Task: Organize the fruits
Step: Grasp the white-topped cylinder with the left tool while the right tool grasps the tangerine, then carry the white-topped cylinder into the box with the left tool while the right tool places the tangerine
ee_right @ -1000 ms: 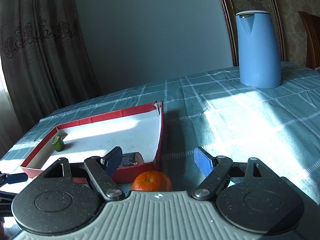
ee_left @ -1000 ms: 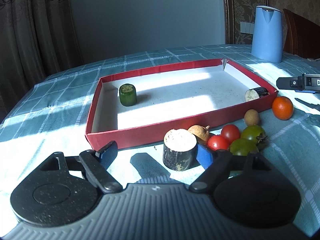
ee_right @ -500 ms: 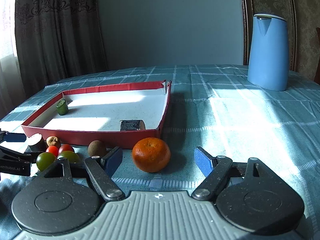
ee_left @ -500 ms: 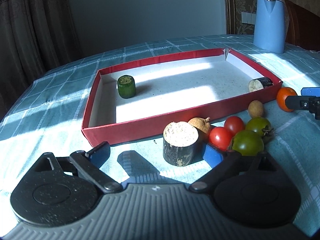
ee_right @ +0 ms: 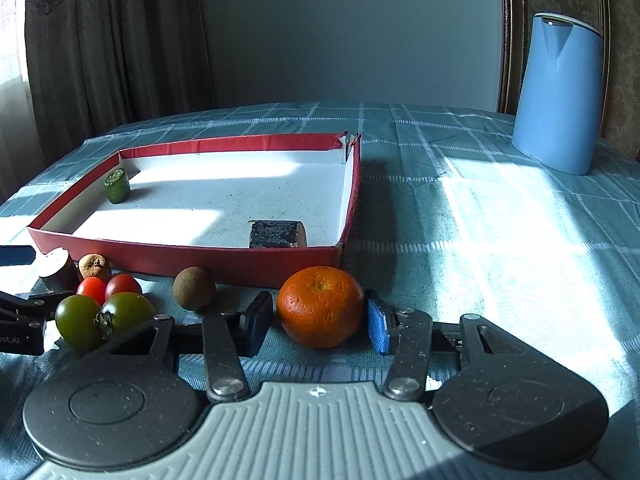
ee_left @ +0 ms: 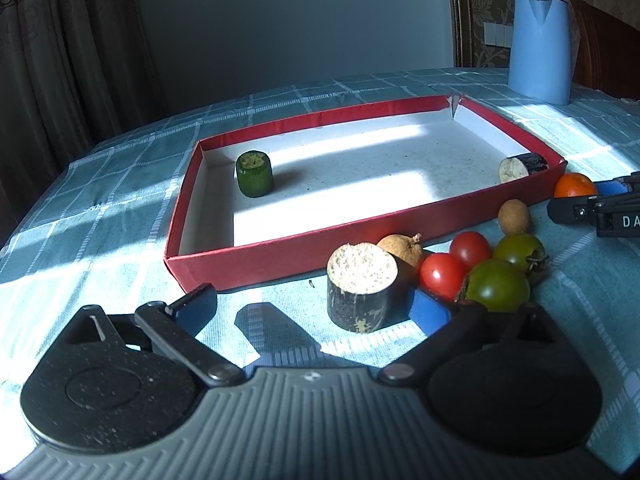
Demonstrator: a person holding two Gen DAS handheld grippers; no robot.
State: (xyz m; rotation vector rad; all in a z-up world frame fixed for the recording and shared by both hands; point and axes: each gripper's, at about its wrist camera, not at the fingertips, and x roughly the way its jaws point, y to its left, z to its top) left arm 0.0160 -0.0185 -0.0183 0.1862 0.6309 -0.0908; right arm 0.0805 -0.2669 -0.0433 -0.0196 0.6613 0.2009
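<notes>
A red tray (ee_left: 280, 248) (ee_right: 200, 258) holds a green cylinder piece (ee_left: 254, 174) (ee_right: 117, 186) and a dark piece (ee_left: 522, 165) (ee_right: 277, 234). In front of it lie a dark cylinder piece with a pale top (ee_left: 361, 286), a brown fruit (ee_left: 401, 249), two red tomatoes (ee_left: 443, 274), two green tomatoes (ee_left: 498, 286), a small brown fruit (ee_right: 194, 288) and an orange (ee_right: 321, 306). My left gripper (ee_left: 314, 306) is open around the dark cylinder piece, right finger close beside it. My right gripper (ee_right: 320, 320) has its jaws closed in against the orange's sides.
A blue kettle (ee_left: 540, 46) (ee_right: 558, 94) stands at the back right on the checked teal tablecloth (ee_right: 500, 240). Curtains hang at the left. A chair back shows at the far right in the left wrist view (ee_left: 604, 52).
My right gripper has moved forward and its jaws have closed in from wide open onto the orange. My left gripper has shifted slightly; its jaws stay open around the cylinder piece.
</notes>
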